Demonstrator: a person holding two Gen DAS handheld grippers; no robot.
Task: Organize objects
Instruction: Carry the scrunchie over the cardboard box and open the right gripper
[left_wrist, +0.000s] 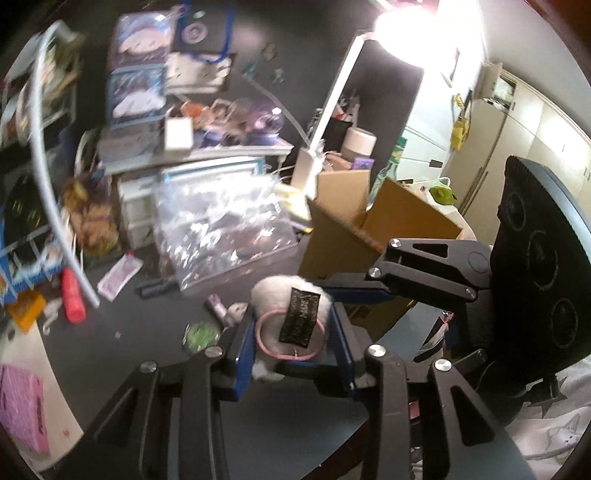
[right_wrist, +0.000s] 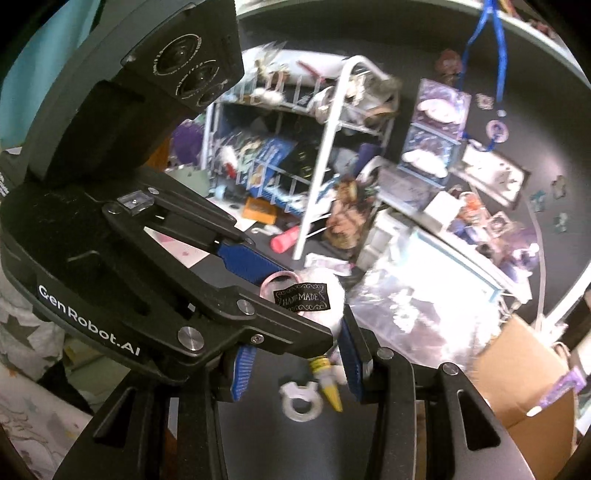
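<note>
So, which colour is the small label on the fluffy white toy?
Black label with pale "HAND MADE" lettering, clearest in the right wrist view.

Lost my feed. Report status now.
Both hand-held grippers on the white plush toy: left clamped, right closing around it. Toy held above the desk. Cardboard box close ahead.

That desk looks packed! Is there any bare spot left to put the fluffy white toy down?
Yes: dark desk between the pink tube and green disc is bare. Behind, the crinkly plastic bag and cardboard box crowd everything.
</note>
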